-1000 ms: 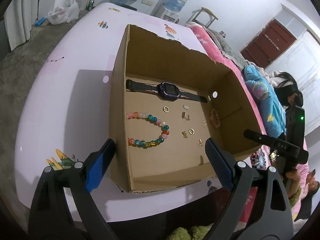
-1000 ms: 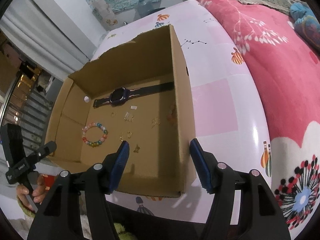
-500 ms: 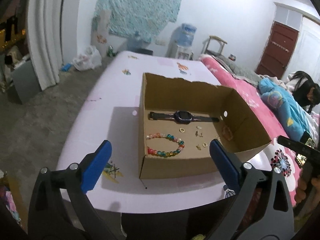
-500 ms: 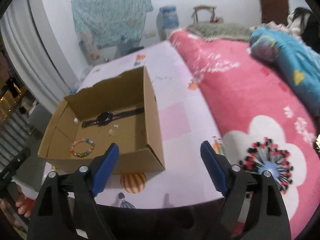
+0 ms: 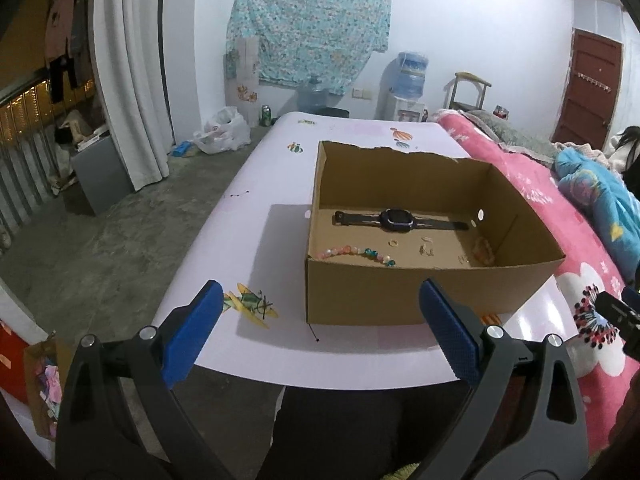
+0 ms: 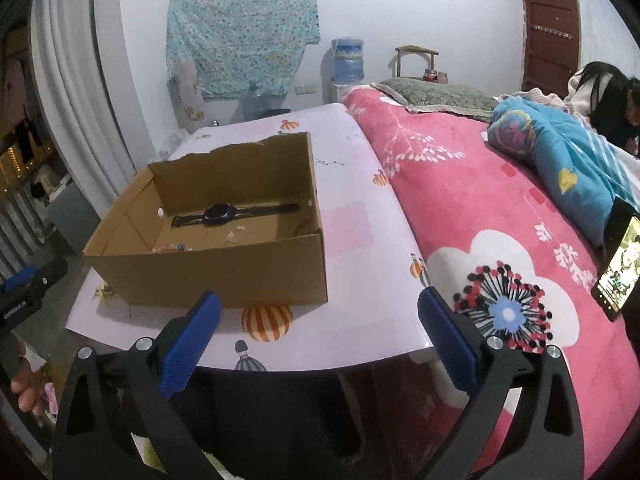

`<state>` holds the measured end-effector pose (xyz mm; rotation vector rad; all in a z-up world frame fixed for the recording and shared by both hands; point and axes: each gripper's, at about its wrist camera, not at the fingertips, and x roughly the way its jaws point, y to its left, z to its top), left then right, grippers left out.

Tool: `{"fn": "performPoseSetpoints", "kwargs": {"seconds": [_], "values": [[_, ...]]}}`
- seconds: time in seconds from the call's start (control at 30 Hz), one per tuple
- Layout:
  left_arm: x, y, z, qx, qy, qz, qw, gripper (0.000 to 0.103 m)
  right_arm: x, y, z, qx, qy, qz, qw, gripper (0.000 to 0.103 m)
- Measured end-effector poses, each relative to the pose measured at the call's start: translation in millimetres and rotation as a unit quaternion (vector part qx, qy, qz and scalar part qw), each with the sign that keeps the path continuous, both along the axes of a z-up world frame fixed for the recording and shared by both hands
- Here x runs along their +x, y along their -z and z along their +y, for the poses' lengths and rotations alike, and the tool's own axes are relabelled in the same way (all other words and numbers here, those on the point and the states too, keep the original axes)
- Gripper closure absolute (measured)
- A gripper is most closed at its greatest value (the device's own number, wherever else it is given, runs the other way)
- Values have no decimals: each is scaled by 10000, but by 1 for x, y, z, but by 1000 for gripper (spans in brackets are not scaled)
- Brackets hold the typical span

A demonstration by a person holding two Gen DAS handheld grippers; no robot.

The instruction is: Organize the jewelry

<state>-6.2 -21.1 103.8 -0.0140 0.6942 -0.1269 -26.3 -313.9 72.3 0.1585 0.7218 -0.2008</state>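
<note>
I am holding the left gripper (image 5: 316, 322) spread wide with nothing between its blue pads (image 5: 191, 336); the right gripper (image 6: 318, 330) has just been opening and is standing equally wide and empty. Both are hovering off the near edge of the pink tabletop (image 5: 256, 240), probably so I can survey the work. Ahead of them the cardboard box (image 5: 400, 294) is sitting on the table, collecting the jewelry: a black smartwatch (image 5: 394, 219) is lying straight along the back, a colourful bead bracelet (image 5: 352, 251) nearer the front, small gold rings and earrings (image 5: 426, 246) between them. Everything is lying well beyond the fingertips, inside the box.
</note>
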Motion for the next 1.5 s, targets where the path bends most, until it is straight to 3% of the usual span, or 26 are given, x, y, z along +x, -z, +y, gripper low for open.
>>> {"fn": "performPoseSetpoints", "kwargs": {"seconds": [0.5,1.0,1.5], "values": [[5,20,-31,442,-11,424,9981,8,20,9,35,-240,-50,314,9992,7],[18,32,-49,645,-73,738,9952,8,41,23,22,54,-24,581,9983,7],[22,39,-50,658,-60,884,9939,8,51,25,27,-52,-102,663,9977,7]]}}
